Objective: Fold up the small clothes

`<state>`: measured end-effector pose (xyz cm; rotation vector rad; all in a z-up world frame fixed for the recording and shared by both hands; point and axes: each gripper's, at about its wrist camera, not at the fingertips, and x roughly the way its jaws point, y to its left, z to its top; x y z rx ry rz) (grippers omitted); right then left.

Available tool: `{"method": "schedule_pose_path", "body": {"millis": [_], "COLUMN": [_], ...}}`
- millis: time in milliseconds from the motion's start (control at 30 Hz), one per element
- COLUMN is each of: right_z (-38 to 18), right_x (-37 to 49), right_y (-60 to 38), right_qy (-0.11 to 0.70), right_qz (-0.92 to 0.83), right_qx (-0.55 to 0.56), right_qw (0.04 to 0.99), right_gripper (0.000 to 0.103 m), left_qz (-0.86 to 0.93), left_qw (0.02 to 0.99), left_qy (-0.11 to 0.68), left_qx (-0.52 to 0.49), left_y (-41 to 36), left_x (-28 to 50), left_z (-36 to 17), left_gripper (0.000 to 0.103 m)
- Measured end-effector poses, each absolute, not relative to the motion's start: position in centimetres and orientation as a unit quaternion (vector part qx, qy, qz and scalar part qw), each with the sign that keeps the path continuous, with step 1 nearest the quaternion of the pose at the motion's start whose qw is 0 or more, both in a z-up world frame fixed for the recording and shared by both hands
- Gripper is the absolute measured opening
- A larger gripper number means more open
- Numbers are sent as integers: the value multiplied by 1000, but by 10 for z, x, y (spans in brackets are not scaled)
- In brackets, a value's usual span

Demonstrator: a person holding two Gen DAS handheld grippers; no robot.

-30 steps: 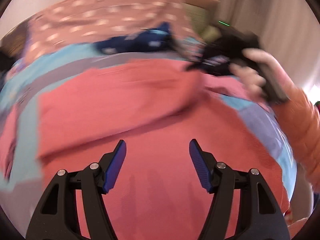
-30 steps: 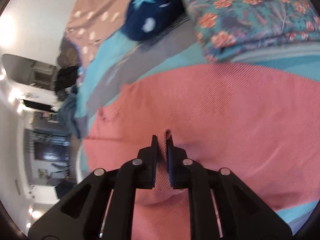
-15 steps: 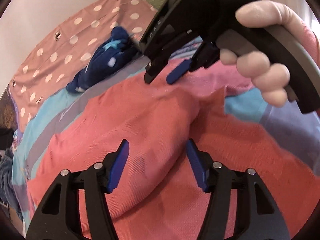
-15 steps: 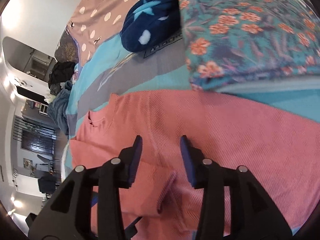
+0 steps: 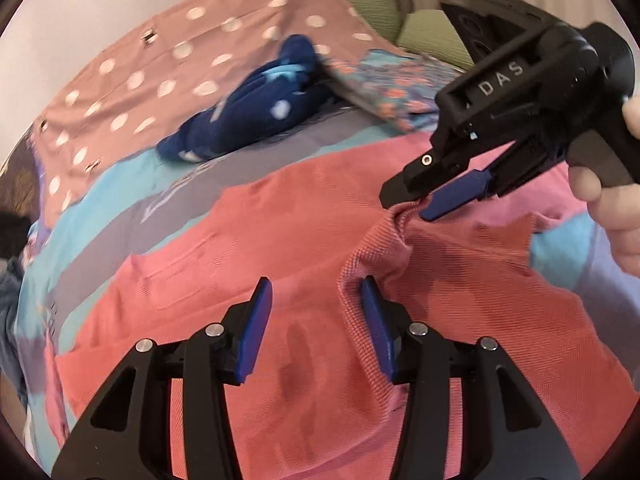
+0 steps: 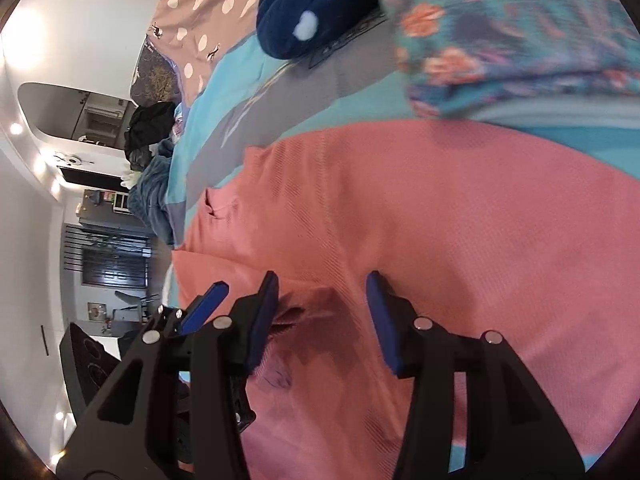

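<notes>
- Spreading across most of both views: a coral knit garment [image 5: 248,248], lying on a teal-and-grey striped bedspread [image 5: 120,208]. Its near and right edges run out of frame, so I can't tell what kind of garment it is.
- left gripper [image 5: 316,284]: jaws apart and have just been closing. A raised fold edge stands against the inner face of the right-side finger, and the other pad is clear of it, so nothing is clamped.
- right gripper [image 6: 323,280]: jaws have just been opening and stand apart over a small rumpled ridge of the coral cloth. The pads aren't pressing on it.
- In the left wrist view, the cloth bunches up at the right gripper's tips. Contact there is hard to read from the side.
- A hand [image 5: 616,200] is on the right gripper's handle, cut off by the frame edge.
- Behind the garment: a navy spotted plush item [image 5: 256,108], motion-blurred, and folded floral fabric [image 6: 520,20], also blurred.
</notes>
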<state>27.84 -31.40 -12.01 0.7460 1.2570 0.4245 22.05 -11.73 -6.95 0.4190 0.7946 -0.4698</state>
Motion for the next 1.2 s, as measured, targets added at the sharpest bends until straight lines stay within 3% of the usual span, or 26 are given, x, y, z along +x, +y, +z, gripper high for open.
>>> {"method": "schedule_pose_path", "body": {"millis": [33, 67, 100, 267, 400, 433, 500, 533, 767, 933, 1033, 1167, 1200], "right_z": [-121, -121, -122, -119, -115, -113, -109, -105, -78, -99, -107, -98, -96], "right_x": [283, 287, 289, 296, 295, 294, 292, 290, 280, 279, 263, 231, 226], "right_y": [-310, -307, -305, -297, -294, -295, -297, -299, -324, -343, -352, -362, -362], "right_qy": [569, 570, 572, 569, 569, 568, 565, 561, 498, 520, 528, 514, 513], "right_qz": [192, 195, 196, 190, 187, 187, 186, 184, 196, 128, 130, 150, 157], "right_qx": [343, 348, 351, 348, 336, 333, 329, 324, 296, 280, 288, 299, 301], "right_qw": [722, 718, 715, 721, 727, 729, 734, 739, 791, 797, 788, 790, 788], "right_gripper": [37, 21, 13, 8, 8, 8, 8, 8, 7, 11, 13, 27, 32], "left_qz": [-219, -216, -219, -281, -275, -266, -272, -285, -409, -410, -388, -360, -353], "left_qw": [876, 877, 878, 870, 863, 861, 855, 848, 834, 810, 809, 834, 841], "left_qy": [383, 384, 383, 371, 363, 367, 382, 397, 366, 407, 430, 405, 399], "left_qx": [195, 190, 186, 160, 221, 230, 222, 205, 59, 102, 106, 100, 99], "left_y": [-112, -109, -107, -111, -136, -142, -147, -147, -124, -153, -154, -128, -119], "left_x": [220, 219, 216, 189, 182, 186, 196, 202, 182, 170, 164, 153, 153], "left_z": [-69, -67, -65, -53, -65, -71, -79, -82, -33, -61, -79, -66, -63], "left_gripper": [48, 48, 48, 53, 55, 52, 11, 5, 5, 10, 23, 42, 42]}}
